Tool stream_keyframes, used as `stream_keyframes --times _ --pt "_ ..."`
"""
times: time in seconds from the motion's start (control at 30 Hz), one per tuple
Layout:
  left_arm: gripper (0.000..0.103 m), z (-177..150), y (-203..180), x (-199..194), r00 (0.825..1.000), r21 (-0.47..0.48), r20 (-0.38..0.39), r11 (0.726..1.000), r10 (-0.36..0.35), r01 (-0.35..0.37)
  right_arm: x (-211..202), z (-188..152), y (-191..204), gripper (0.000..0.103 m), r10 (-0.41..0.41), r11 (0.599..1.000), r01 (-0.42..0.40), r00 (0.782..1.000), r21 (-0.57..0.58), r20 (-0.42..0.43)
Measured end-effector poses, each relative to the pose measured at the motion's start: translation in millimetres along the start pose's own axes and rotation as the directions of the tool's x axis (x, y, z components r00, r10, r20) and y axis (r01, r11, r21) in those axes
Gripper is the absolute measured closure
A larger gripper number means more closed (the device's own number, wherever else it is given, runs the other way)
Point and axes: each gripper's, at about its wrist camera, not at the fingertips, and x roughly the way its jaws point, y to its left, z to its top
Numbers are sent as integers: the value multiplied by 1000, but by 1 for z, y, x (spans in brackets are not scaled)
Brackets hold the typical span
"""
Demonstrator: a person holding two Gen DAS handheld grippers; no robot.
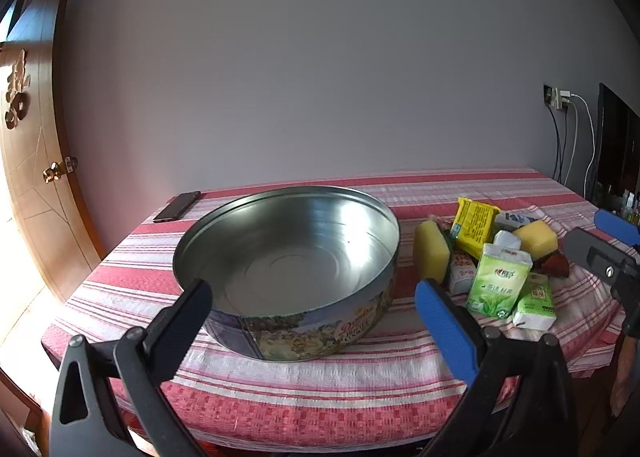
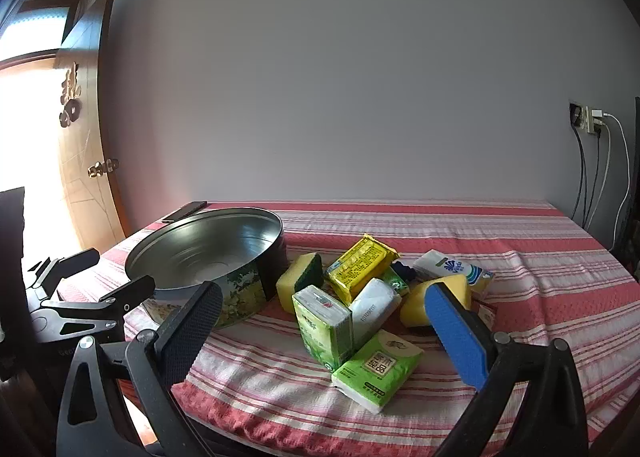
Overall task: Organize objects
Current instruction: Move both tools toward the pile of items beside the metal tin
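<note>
A round empty metal cookie tin (image 1: pixel 280 193) stands on the red-and-white striped tablecloth (image 1: pixel 320 381). My left gripper (image 1: pixel 312 289) hovers open in front of the tin, nothing between its fingers. To the tin's right lies a pile: a yellow sponge (image 1: pixel 432 253), a yellow packet (image 1: pixel 474 223), a green tissue pack (image 1: pixel 498 283) and a second sponge (image 1: pixel 536 239). In the right wrist view my right gripper (image 2: pixel 323 293) is open just short of the pile, facing the upright green tissue pack (image 2: pixel 322 323), a flat green pack (image 2: pixel 378 367) and a white pack (image 2: pixel 374 311). The tin (image 2: pixel 248 293) sits left.
A dark phone (image 1: pixel 178 206) lies at the table's far left corner. A wooden door (image 1: pixel 36 161) stands at left, and a wall socket with hanging cables (image 2: pixel 592 125) at right. The wall runs right behind the table. The left gripper (image 2: pixel 120 269) shows beside the tin.
</note>
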Motion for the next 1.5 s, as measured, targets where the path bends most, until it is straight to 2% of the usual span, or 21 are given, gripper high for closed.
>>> stream_keyframes --times 0.37,0.7,0.87,1.0,1.37,1.5 --pt "0 -7 -6 12 1000 12 -12 1000 7 -7 8 -7 -11 1 -11 1000 11 1000 23 -5" --pt "0 -14 -21 21 1000 21 -15 1000 -22 22 12 -16 -28 1 -39 998 40 999 58 -14" --pt "0 -12 -36 24 997 35 -15 997 -75 75 16 -22 -33 1 -48 997 50 998 62 -30" --pt "0 -12 -59 25 994 90 0 989 -114 113 14 -29 -37 1 -80 995 82 996 57 -36" --pt "0 -4 -116 43 976 193 12 958 -216 210 12 -36 -76 1 -147 979 151 988 138 -42" --pt "0 -2 -128 56 968 198 -24 948 -251 251 13 -39 -84 1 -156 975 161 987 154 -50"
